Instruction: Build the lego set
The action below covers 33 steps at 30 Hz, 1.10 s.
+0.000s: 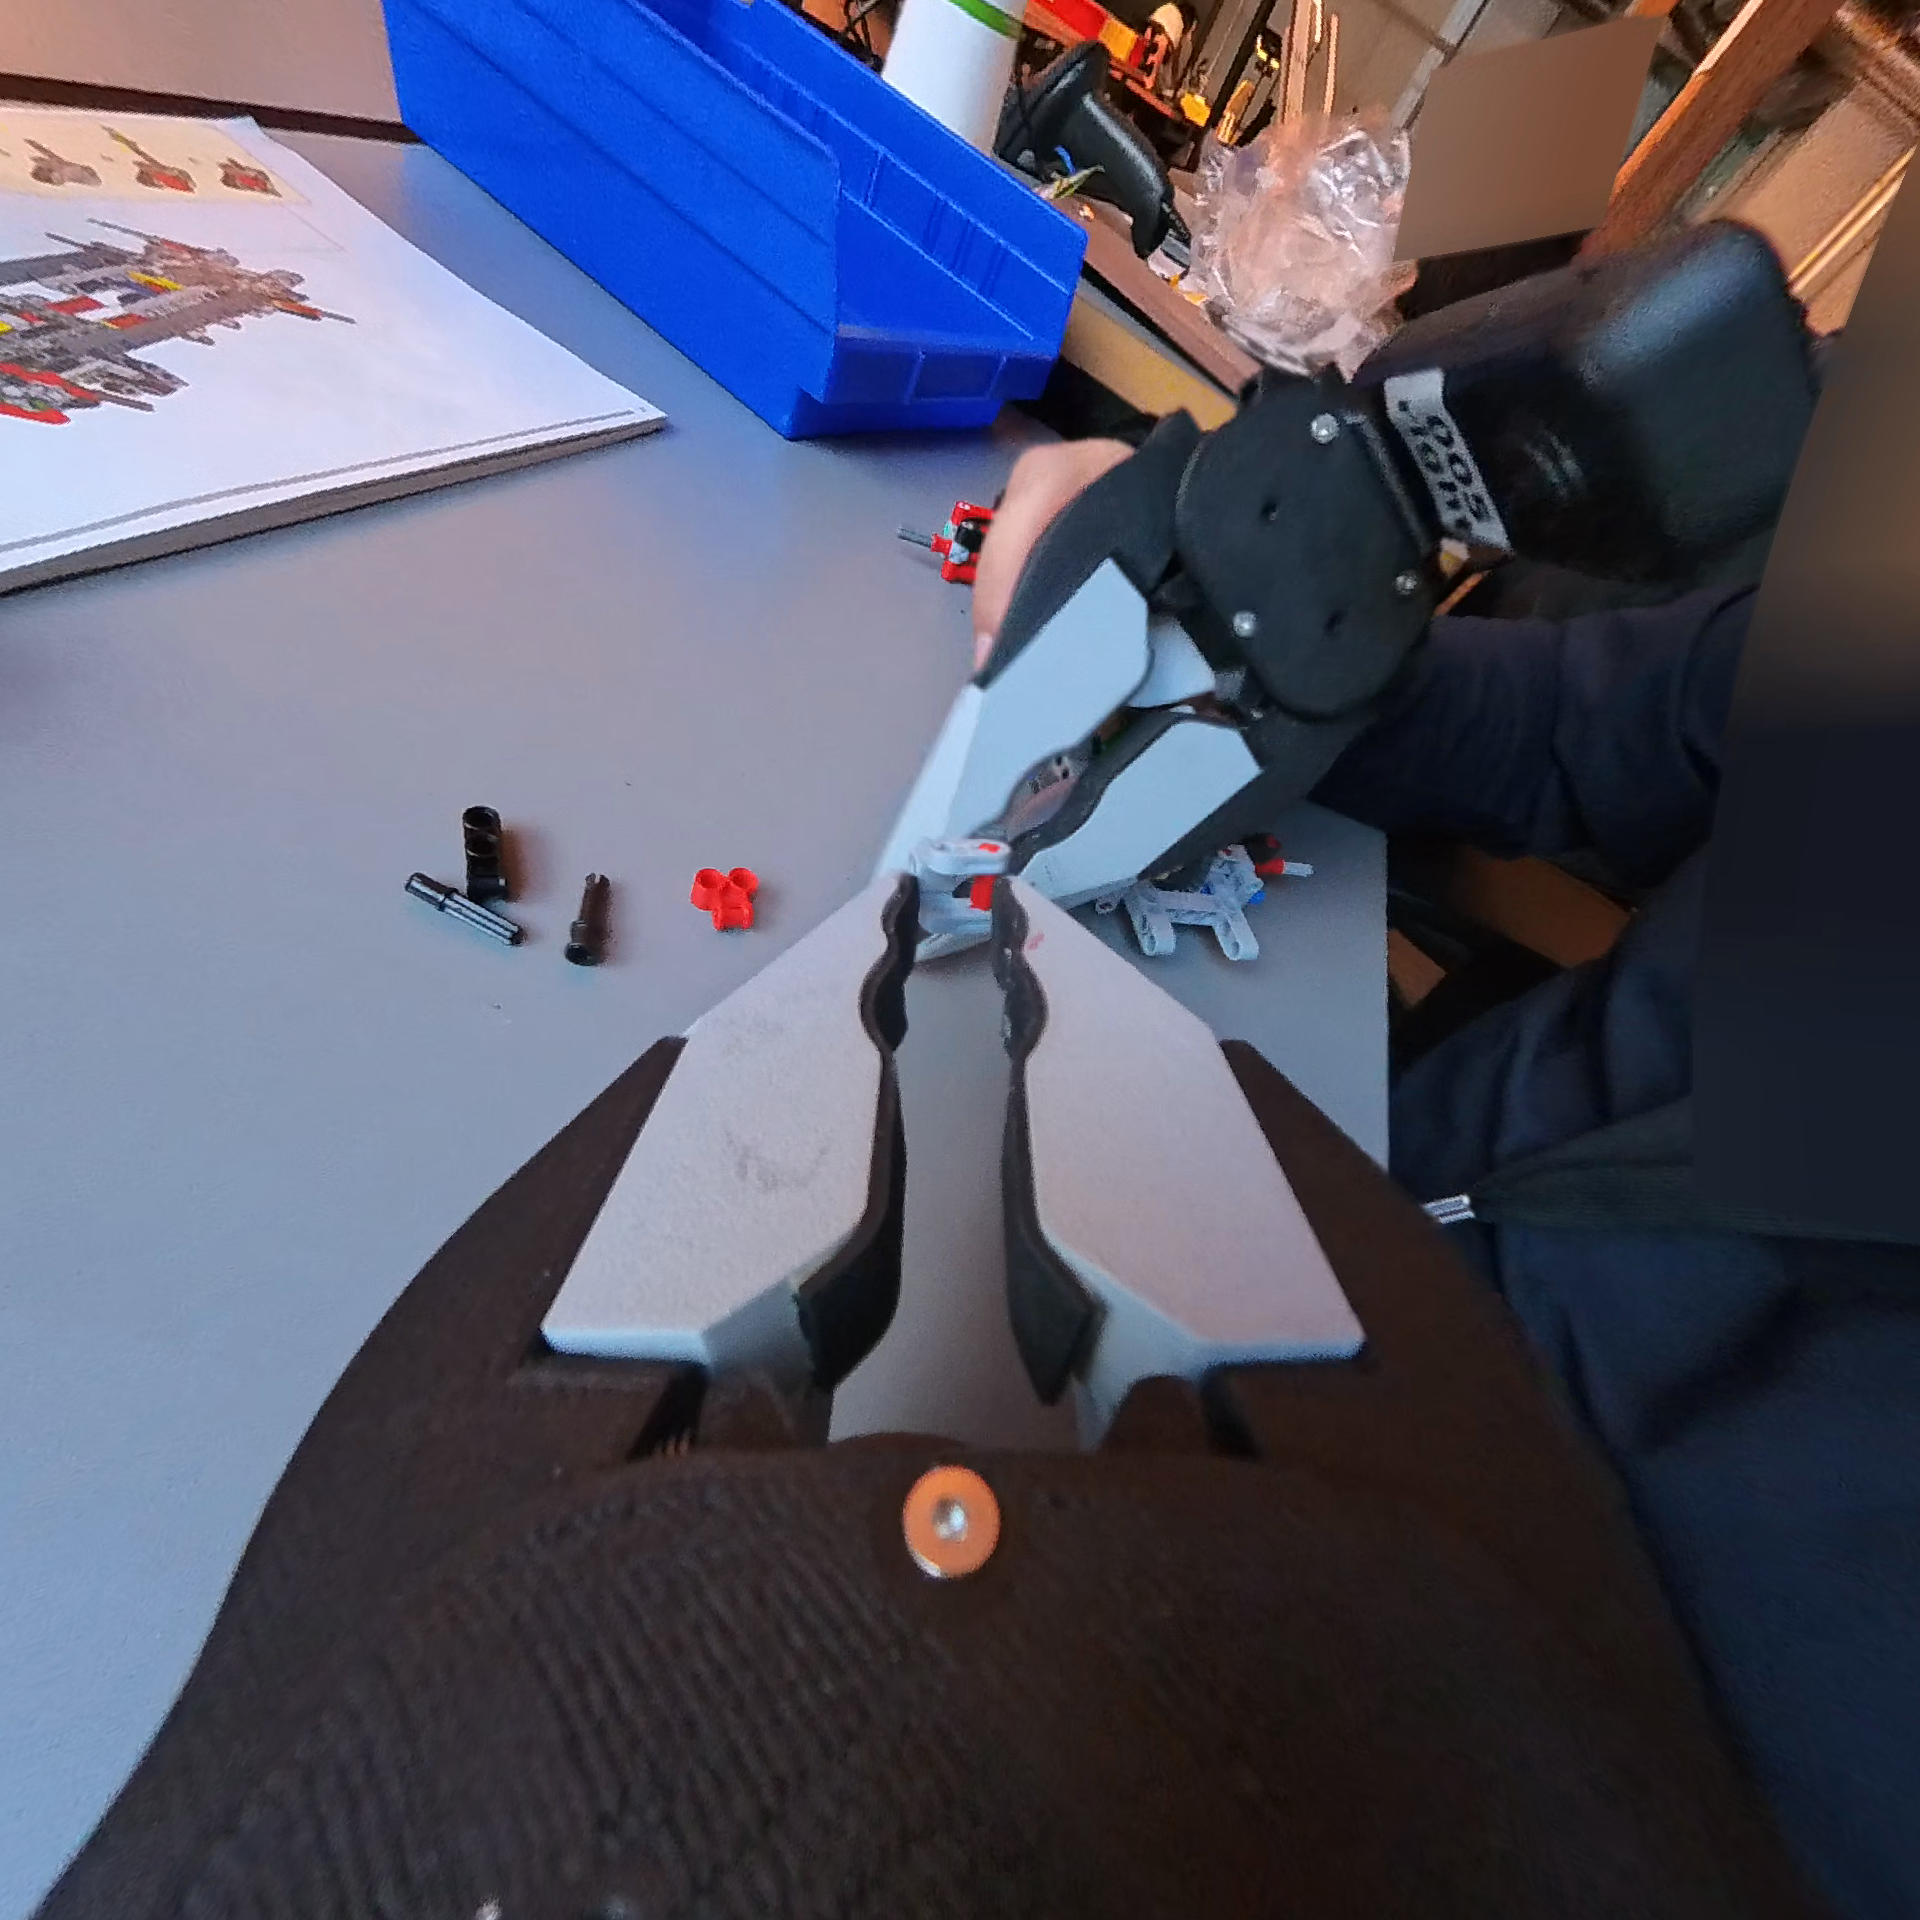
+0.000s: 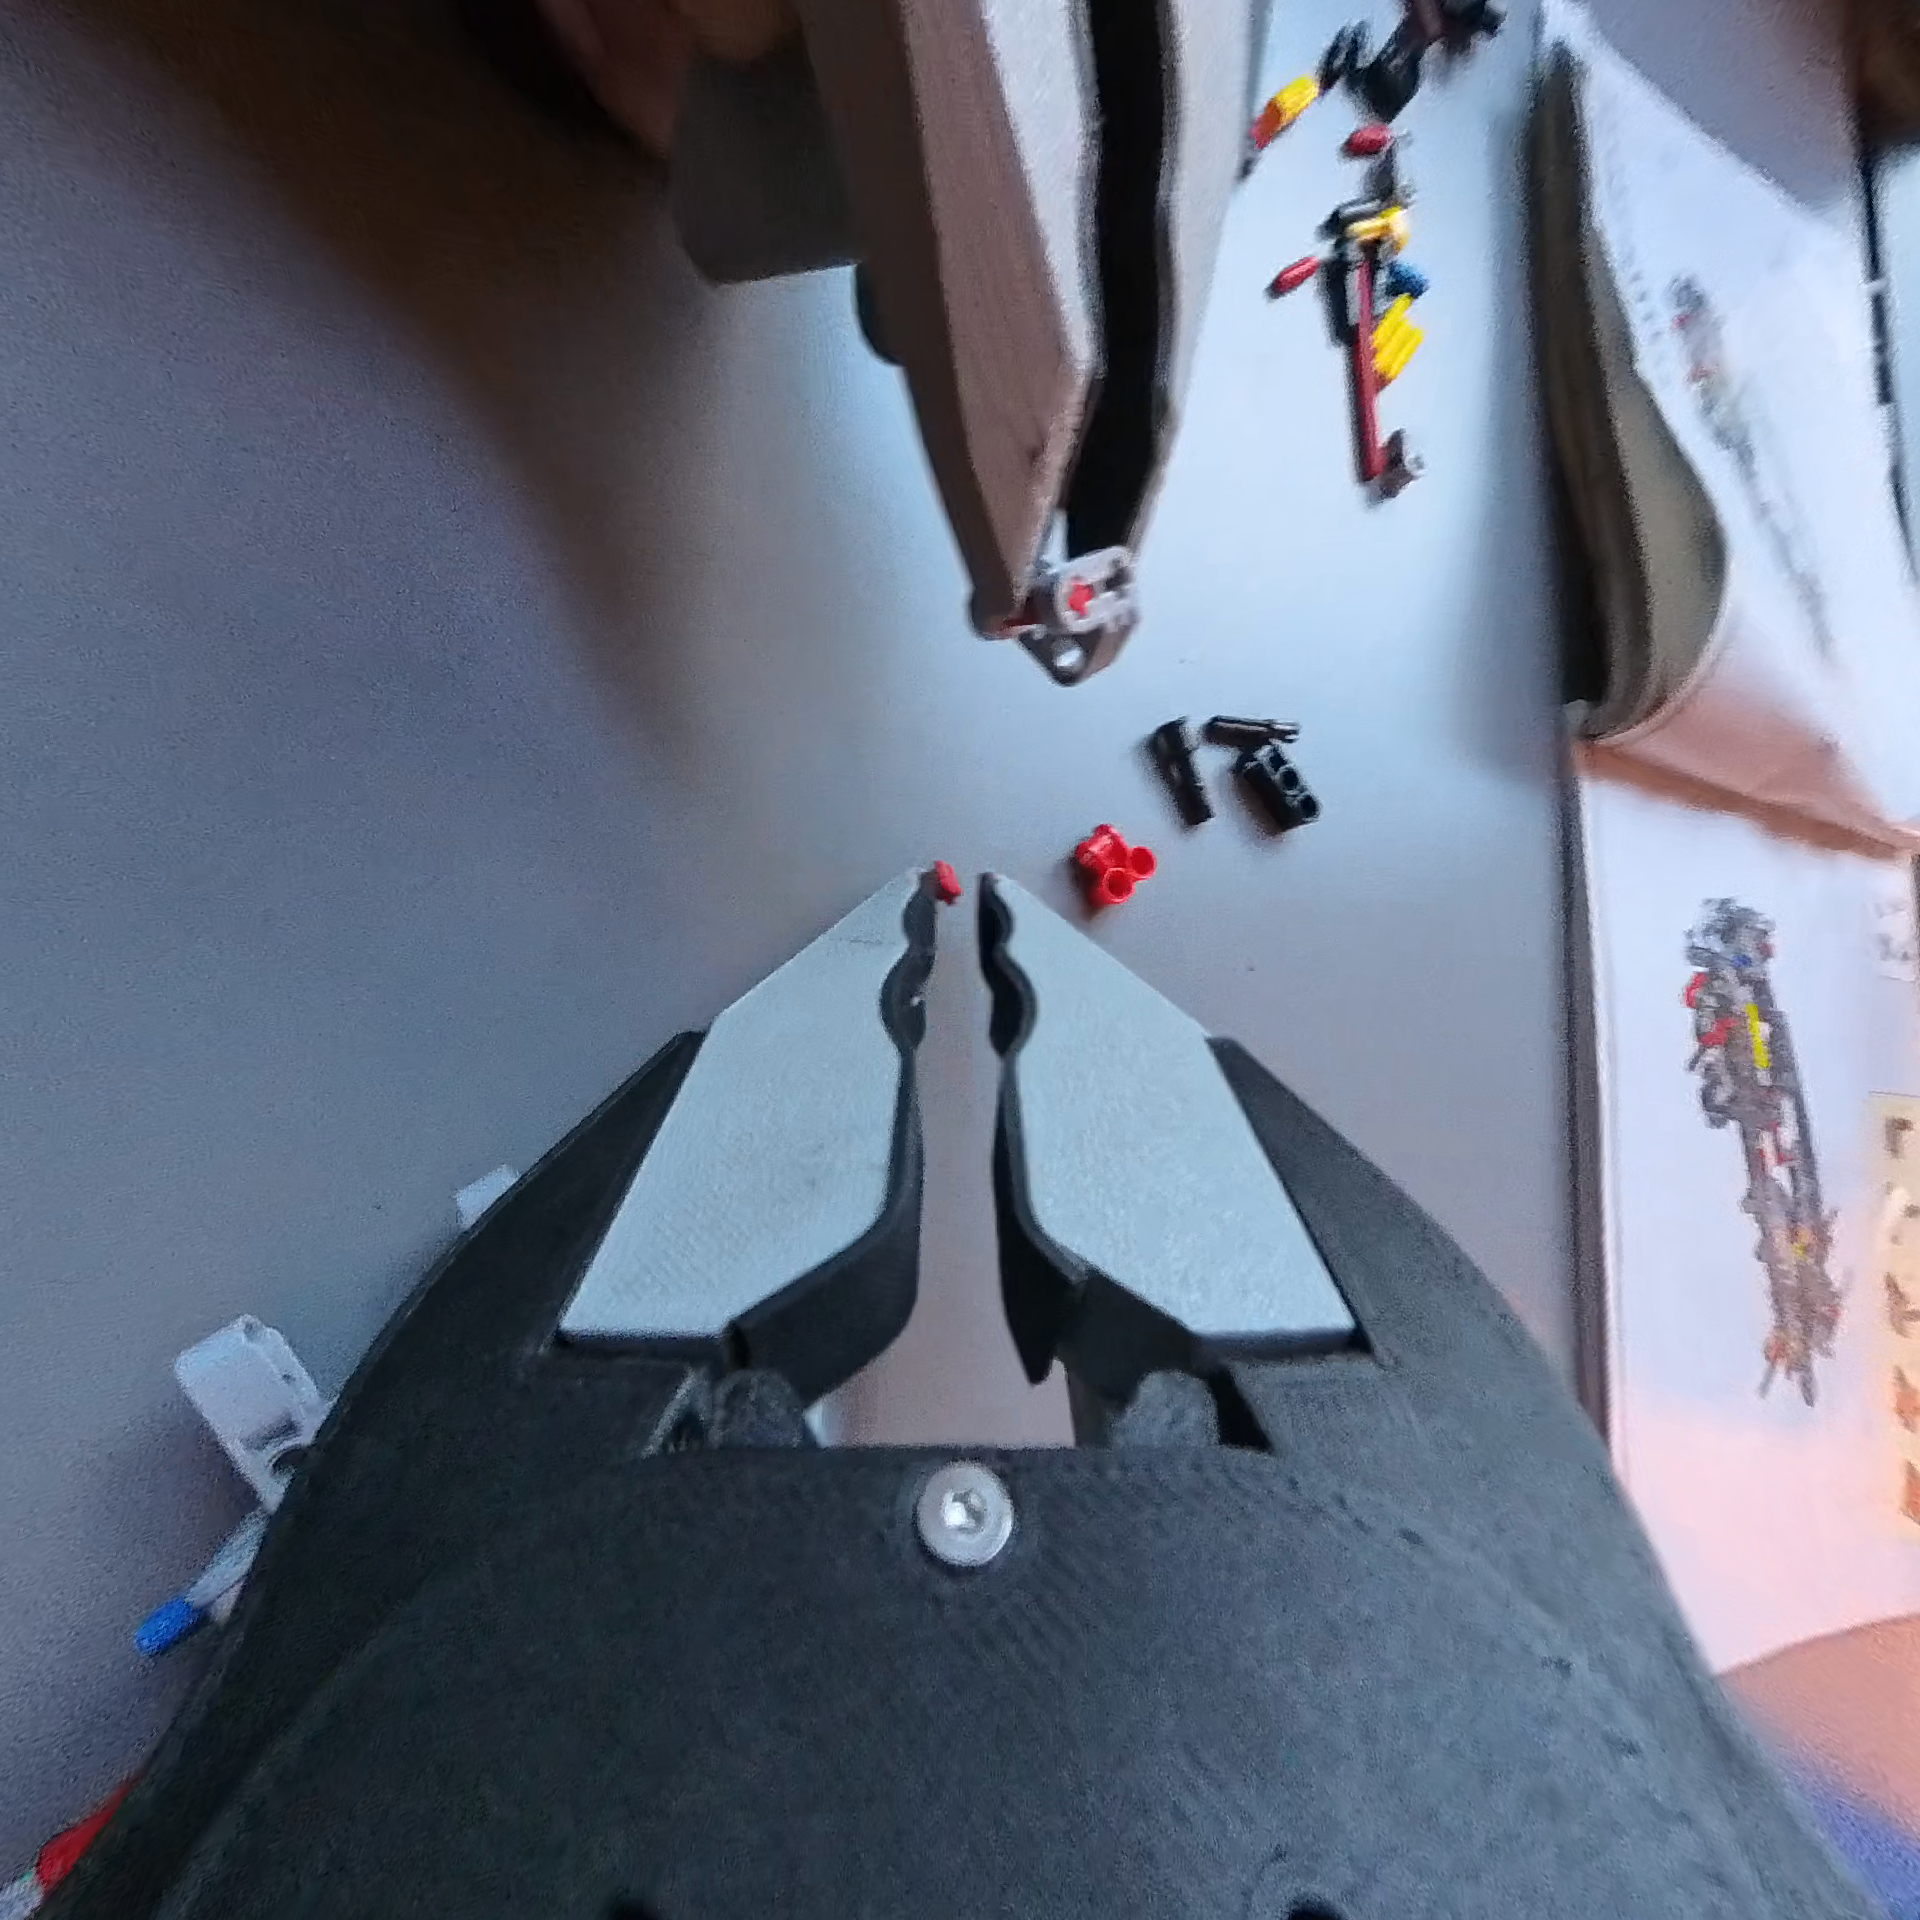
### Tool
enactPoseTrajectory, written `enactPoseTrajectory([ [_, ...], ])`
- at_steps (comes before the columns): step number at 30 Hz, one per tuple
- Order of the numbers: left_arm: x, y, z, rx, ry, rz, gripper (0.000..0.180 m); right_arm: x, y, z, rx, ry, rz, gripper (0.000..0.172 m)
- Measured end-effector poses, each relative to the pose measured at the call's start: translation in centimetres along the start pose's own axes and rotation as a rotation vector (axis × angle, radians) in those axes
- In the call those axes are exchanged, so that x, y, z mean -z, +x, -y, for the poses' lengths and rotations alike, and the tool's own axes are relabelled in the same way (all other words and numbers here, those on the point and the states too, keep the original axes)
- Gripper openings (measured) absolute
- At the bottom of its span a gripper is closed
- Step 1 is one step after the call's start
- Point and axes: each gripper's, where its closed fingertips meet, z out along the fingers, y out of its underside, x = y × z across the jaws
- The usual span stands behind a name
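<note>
Grey table point(image 1: 312, 727), blue bin point(image 1: 790, 208) at back. Our left tool point(image 1: 954, 914) clamps a light grey beam point(image 1: 951, 883) carrying a red pin. Our right tool point(image 2: 961, 894) is slightly parted, small red pin point(image 2: 944, 881) at its left fingertip, hold uncertain. Red connector point(image 1: 725, 894) and black pins point(image 1: 587, 920) lie nearby.

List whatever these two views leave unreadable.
- Left wrist view: bin contents, hidden by its wall.
- Left wrist view: white assembly, partly behind the right gripper.
- Left wrist view: red part, half behind a hand.
- Right wrist view: white parts, covered by the right gripper's body.
- Right wrist view: booklet pictures, blurred.
</note>
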Motion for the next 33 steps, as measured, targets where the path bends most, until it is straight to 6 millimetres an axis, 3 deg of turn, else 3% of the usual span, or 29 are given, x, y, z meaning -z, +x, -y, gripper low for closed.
enactPoseTrajectory([
  [3, -0.2, -0.2, 0.0, 0.001, -0.006, 0.005, 0.012, -0.2, -0.4, -0.3, 0.002, -0.030, 0.026, 0.001],
  [9, -0.7, -0.2, -0.3, -0.062, -0.034, 0.044, 0.012, 0.2, -0.7, -0.2, -0.118, -0.012, 0.112, 0.013],
  [16, -0.9, -0.3, -0.5, -0.083, -0.045, 0.068, 0.012, 0.1, -1.0, -0.5, -0.074, -0.040, 0.084, 0.011],
  [22, -1.1, -0.4, -0.8, -0.104, -0.066, 0.083, 0.012, 1.1, -0.9, 0.9, -0.107, 0.038, 0.092, 0.017],
  [25, -1.2, -0.5, -0.8, -0.101, -0.067, 0.086, 0.012, 0.8, -0.3, -0.2, -0.070, -0.024, 0.042, 0.016],
  [30, -1.3, -0.2, -1.0, -0.126, -0.083, 0.084, 0.012, 2.5, 0.6, 2.1, -0.059, 0.128, -0.012, 0.007],
  [33, -1.5, 0.2, -1.2, -0.157, -0.100, 0.078, 0.012, 3.1, 0.1, 3.1, 0.025, 0.176, -0.041, 0.007],
])
